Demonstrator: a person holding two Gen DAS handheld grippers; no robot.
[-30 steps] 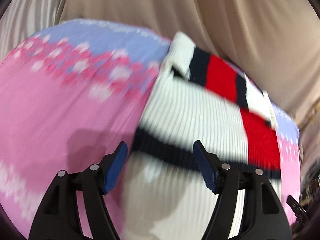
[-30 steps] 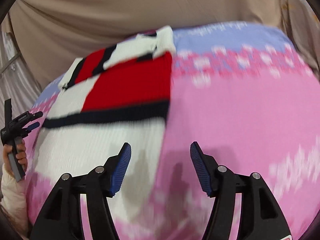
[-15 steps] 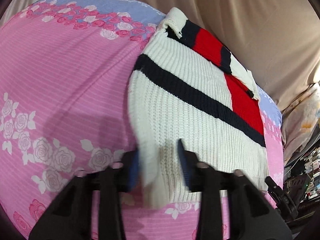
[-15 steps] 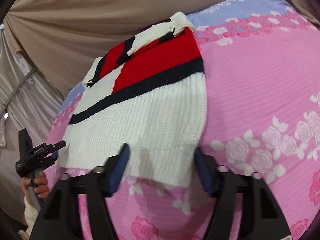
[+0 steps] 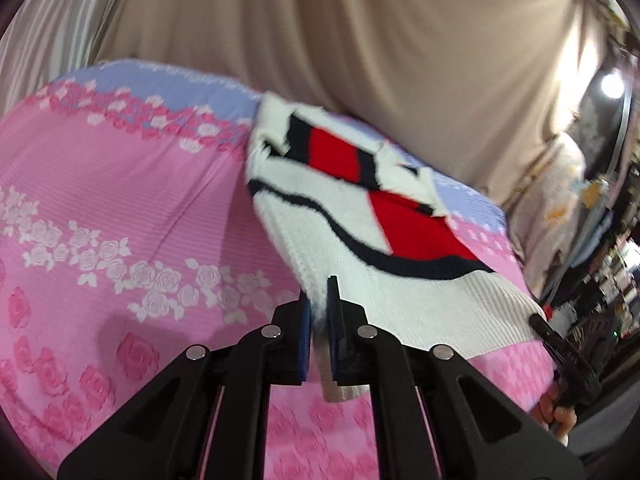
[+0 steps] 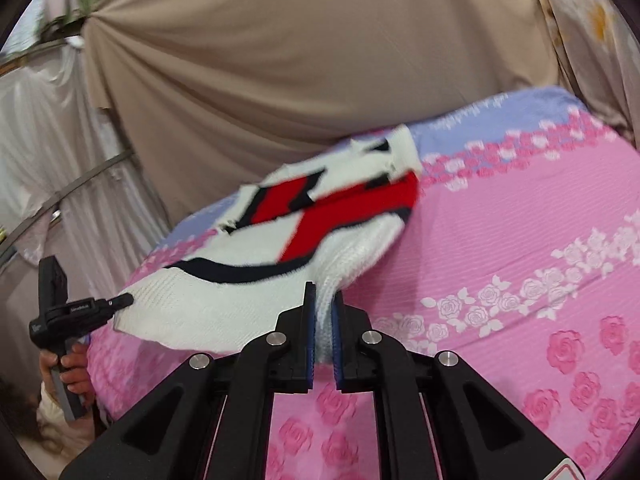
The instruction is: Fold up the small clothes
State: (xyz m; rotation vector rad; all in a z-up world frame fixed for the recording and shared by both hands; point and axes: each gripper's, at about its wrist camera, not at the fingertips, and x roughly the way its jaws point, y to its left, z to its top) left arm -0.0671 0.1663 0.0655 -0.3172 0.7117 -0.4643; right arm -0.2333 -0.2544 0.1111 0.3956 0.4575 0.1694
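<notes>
L wrist view: I am holding the L gripper [image 5: 319, 336] w/ its blue pads [image 5: 305, 334] pressed together on the near left corner of the sweater [image 5: 344, 216]; a short tab of white hem is poking out below the pinch. R wrist view: I am pinching the other near corner w/ the R gripper [image 6: 323, 336]; its jaws are closing the last bit, w/ white ribbed knit bunched between the pads.

Sweater: small knit, white w/ red blocks and navy stripes. Its near hem is hanging raised between the two grippers, sagging slightly in the middle, while the far end w/ the collar is lying on the bedsheet [image 5: 120, 208]. It is sitting toward the far side of the sheet, blurred in both views.

Each gripper is showing in the other's view: the L one at the left edge of the R wrist view, a hand [image 6: 72, 368] wrapped around its grip; the R one at the right edge of the L wrist view, only partly visible.

Bedsheet: pink w/ white and pink rose bands, lilac strip along the far edge. Behind it a beige curtain [image 6: 280, 60] is hanging in folds, w/ a paler striped drape [image 5: 52, 28] to the left
</notes>
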